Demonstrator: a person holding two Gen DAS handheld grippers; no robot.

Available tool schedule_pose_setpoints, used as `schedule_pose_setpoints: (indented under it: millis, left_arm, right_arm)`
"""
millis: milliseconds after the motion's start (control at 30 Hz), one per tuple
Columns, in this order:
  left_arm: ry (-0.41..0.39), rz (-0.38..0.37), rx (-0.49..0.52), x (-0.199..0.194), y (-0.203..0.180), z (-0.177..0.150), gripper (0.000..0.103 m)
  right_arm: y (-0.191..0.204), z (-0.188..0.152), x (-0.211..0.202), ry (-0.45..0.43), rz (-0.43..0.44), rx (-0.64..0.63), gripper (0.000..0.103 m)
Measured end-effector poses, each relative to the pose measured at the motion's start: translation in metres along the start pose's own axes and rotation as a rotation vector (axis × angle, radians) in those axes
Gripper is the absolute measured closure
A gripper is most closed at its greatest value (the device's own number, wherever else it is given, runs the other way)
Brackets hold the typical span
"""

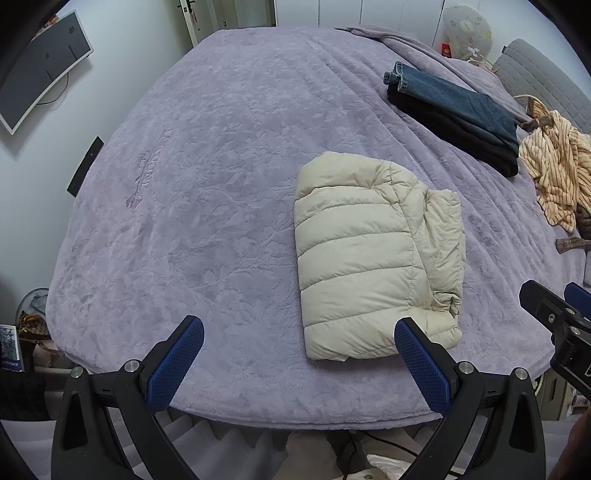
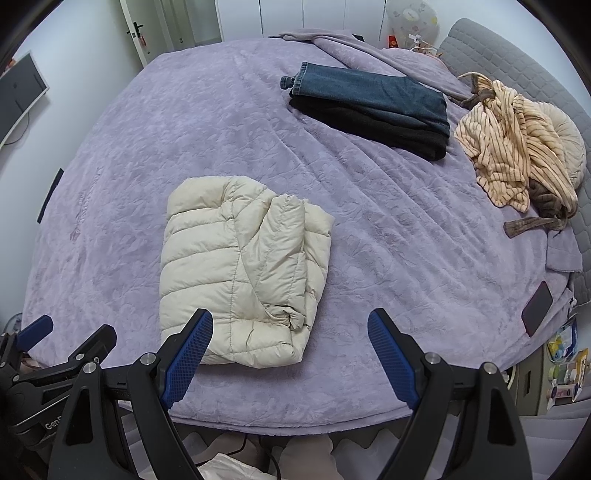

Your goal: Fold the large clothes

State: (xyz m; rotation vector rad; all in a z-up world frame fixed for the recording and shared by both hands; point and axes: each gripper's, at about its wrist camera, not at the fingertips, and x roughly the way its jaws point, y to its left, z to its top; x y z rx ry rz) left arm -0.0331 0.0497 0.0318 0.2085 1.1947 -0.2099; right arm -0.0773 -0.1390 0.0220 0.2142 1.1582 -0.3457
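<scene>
- Cream puffer jacket [image 1: 376,254], folded into a thick rectangular bundle, lying flat on the lilac bedspread [image 1: 207,206] close to the near edge of the bed; taken as the landmark below.
- Seen in the right wrist view with a sleeve and loose layers tucked along the jacket's right side.
- Left gripper [image 1: 299,345] just short of the jacket's near edge, fingers spread wide, nothing between them; right blue pad [image 1: 421,365] overlapping the jacket's near corner in the picture, contact impossible to tell.
- Right gripper [image 2: 290,341] also at the jacket's near edge, fingers spread wide and empty; left pad [image 2: 188,358] in front of the jacket's near right corner, the other over bare bedspread to the right of the jacket.
- Folded blue jeans [image 2: 373,99] on top of a folded black garment [image 2: 369,127], beyond the jacket and to its right, well apart from it.
- Crumpled striped peach garment [image 2: 517,147] further right of the jacket, near the grey padded headboard [image 2: 517,62], with a brown belt-like strip [image 2: 528,225] trailing from it.
- Dark phone [image 2: 537,308] on the bedspread far to the right of the jacket, near the bed's edge.
- Monitor [image 1: 37,70] on the wall far left of the jacket, past the bed's side.
- White fan [image 1: 467,31] beyond the jacket, behind the far right corner of the bed.
</scene>
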Motion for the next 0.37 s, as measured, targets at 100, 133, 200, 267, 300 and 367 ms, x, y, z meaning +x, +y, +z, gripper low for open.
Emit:
schedule_pose_setpoints:
  millis: [100, 133, 200, 267, 300, 367]
  left_arm:
    - [-0.008, -0.003, -0.008, -0.0002, 0.0018, 0.0001, 0.000]
    - [-0.015, 0.002, -0.007, -0.0009, 0.0013, -0.0004, 0.000]
    - [-0.020, -0.004, 0.007, -0.0016, 0.0009, -0.0009, 0.000]
    - [-0.018, -0.011, 0.013, -0.0015, 0.0005, -0.0012, 0.000]
    - [-0.015, -0.013, 0.014, -0.0011, 0.0006, -0.0012, 0.000]
    - [-0.008, -0.014, 0.015, 0.0002, 0.0014, -0.0010, 0.000]
  right_arm:
    - [0.0004, -0.0002, -0.0001, 0.001, 0.001, -0.001, 0.015]
    - [0.0007, -0.0008, 0.0000, 0.001, 0.001, 0.000, 0.015]
    - [0.0012, -0.0022, -0.0003, 0.003, 0.001, -0.001, 0.015]
    - [0.0019, -0.0038, -0.0002, 0.007, 0.002, 0.001, 0.015]
    - [0.0021, -0.0043, 0.0001, 0.009, 0.002, 0.002, 0.015]
    - [0.0019, -0.0045, 0.0000, 0.009, 0.002, 0.003, 0.015]
